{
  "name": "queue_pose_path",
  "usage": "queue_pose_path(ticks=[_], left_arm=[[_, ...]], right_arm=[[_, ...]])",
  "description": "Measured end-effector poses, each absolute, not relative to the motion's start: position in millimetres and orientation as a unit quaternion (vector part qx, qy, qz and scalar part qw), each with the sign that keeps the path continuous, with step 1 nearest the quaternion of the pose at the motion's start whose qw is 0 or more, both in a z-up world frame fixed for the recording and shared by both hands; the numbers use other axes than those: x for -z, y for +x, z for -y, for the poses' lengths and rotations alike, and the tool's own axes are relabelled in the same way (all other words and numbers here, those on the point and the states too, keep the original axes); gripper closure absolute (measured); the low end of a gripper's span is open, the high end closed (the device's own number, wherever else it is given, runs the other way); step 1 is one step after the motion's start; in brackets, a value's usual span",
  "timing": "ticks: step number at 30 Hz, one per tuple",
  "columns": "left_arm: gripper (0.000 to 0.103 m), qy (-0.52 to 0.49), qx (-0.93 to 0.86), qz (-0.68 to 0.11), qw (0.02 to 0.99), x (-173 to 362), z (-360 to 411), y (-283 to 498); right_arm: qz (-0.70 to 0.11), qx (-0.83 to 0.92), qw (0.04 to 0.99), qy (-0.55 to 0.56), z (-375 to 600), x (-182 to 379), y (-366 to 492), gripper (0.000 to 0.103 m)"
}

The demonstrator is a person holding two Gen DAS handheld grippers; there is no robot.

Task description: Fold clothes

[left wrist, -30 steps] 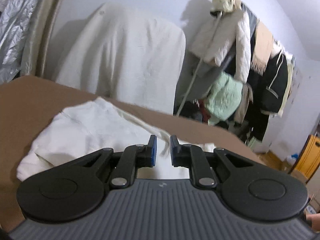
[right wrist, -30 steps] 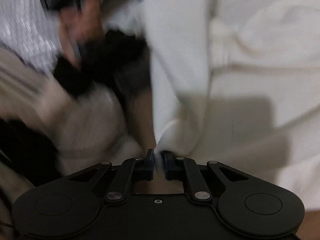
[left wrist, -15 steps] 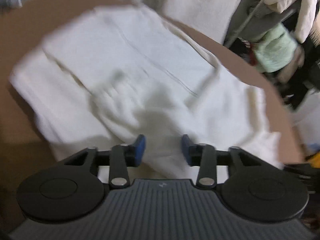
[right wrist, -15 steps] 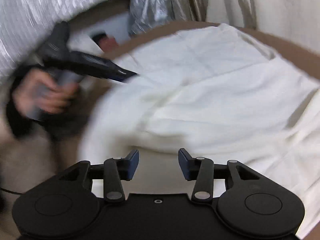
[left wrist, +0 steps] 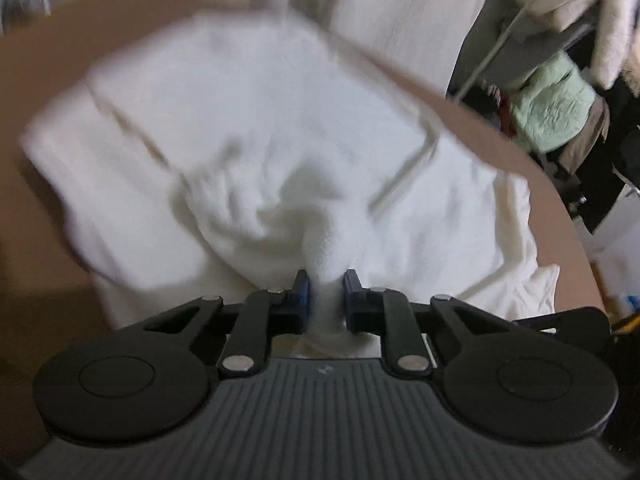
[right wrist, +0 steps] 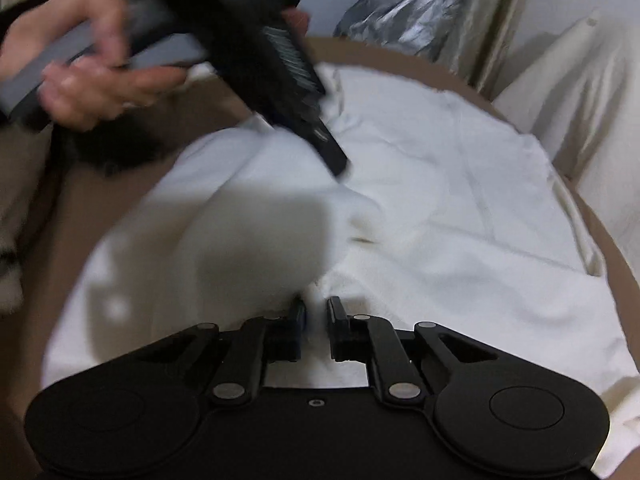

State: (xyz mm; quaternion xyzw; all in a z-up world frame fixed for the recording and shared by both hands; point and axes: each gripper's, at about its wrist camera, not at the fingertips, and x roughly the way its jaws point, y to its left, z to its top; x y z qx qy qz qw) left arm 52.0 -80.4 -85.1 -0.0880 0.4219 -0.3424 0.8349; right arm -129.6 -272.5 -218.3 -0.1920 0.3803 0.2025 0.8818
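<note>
1. white garment (left wrist: 248,128) lies spread and rumpled on the brown table (left wrist: 52,60), partly folded over itself; its far edge sits near the table's far rim.
2. left gripper (left wrist: 326,294): jaws closing, clamped on a bunched ridge of the white cloth, which stands up between the blue pads.
3. right gripper (right wrist: 317,320): jaws closing near the garment's (right wrist: 460,208) near edge; white cloth shows in the narrow gap, but blur leaves it unclear whether the pads truly bite it.
4. the left gripper also shows in the right wrist view, held by the person's hand (right wrist: 84,80), tip down on the cloth.
5. risk: the left bite looks like a thick pinch of several layers. lifting it may drag the lower layers along and undo the fold beneath.
6. risk: if the right jaws hold only a thin lip or nothing, that side likely slips out on the lift and the fold goes crooked.
7. risk: the two grips sit fairly near each other on one garment; pulling apart unevenly could twist the cloth.
8. risk: a long drag toward the far side could push the loose edge off the table.
</note>
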Motion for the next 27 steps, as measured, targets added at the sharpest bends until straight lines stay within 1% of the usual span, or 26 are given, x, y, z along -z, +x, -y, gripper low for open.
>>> queue_pose_path(ticks=[2,4,7,10,12,13,14,15,16,18,19,20,22,25,27], left_arm=[[0.087,-0.122,0.353,-0.387,0.843,68,54,44],[0.087,-0.179,0.386,-0.382,0.821,69,30,47],[0.087,-0.243,0.414,-0.378,0.792,74,8,56],[0.087,-0.279,0.424,-0.383,0.772,79,5,67],[0.088,-0.279,0.427,-0.384,0.77,80,9,67],[0.087,-0.276,0.433,-0.382,0.768,80,11,66],[0.087,-0.27,0.442,-0.379,0.767,79,14,64],[0.087,-0.267,0.453,-0.375,0.764,78,17,62],[0.087,-0.267,0.466,-0.37,0.758,77,21,61],[0.086,-0.263,0.485,-0.368,0.749,77,29,58],[0.086,-0.254,0.485,-0.372,0.75,79,33,57],[0.086,-0.242,0.481,-0.378,0.753,81,38,56],[0.086,-0.221,0.465,-0.397,0.76,88,46,56],[0.086,-0.22,0.457,-0.418,0.754,98,54,61],[0.086,-0.223,0.456,-0.418,0.754,98,59,62]], right_arm=[[-0.387,-0.221,0.878,-0.176,276,214,-138,0.089],[-0.425,-0.233,0.857,-0.173,274,227,-143,0.089],[-0.434,-0.236,0.848,-0.191,272,242,-152,0.089],[-0.436,-0.234,0.851,-0.175,271,228,-144,0.087],[-0.411,-0.239,0.865,-0.16,271,211,-147,0.086],[-0.396,-0.24,0.876,-0.138,274,203,-145,0.079],[-0.383,-0.239,0.885,-0.116,278,198,-142,0.066],[-0.378,-0.234,0.89,-0.097,280,199,-137,0.05],[-0.374,-0.23,0.895,-0.077,282,200,-131,0.045],[-0.39,-0.221,0.893,-0.04,285,215,-117,0.045],[-0.41,-0.219,0.885,-0.016,286,226,-109,0.048],[-0.437,-0.22,0.872,0.022,288,238,-103,0.058],[-0.454,-0.219,0.86,0.079,288,250,-100,0.058],[-0.443,-0.235,0.862,0.076,288,244,-109,0.058],[-0.442,-0.25,0.857,0.084,293,237,-114,0.058]])
